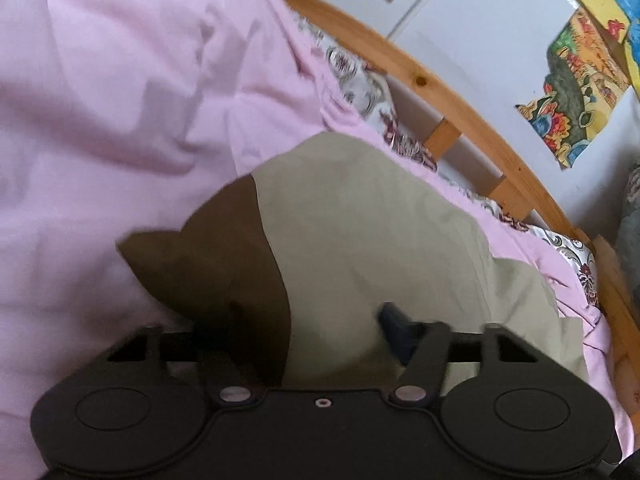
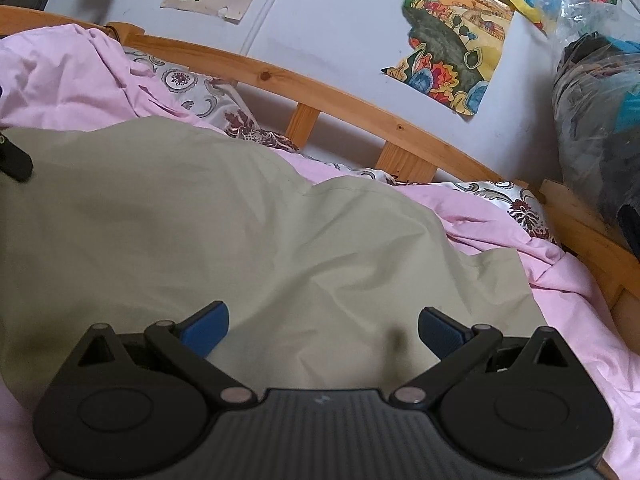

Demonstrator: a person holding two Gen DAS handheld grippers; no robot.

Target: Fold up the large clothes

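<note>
Right gripper [image 2: 323, 330] spread wide over khaki garment [image 2: 200, 220], gripping nothing; left gripper [image 1: 310, 320] part-open astride its brown panel [image 1: 216, 248], presumably for folding.

Pink sheet [image 2: 500, 216] rumpled over a patterned mattress [image 2: 188, 84], inside a wooden bed rail [image 2: 320, 84] against a pale wall [image 2: 340, 28] hung with colourful drawings [image 2: 452, 52], beside what seems a plastic-wrapped dark bundle [image 2: 600, 120].

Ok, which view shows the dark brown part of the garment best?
The left wrist view: the dark brown part lies beside the olive garment, on the pink sheet. The right wrist view shows only olive cloth.
</note>
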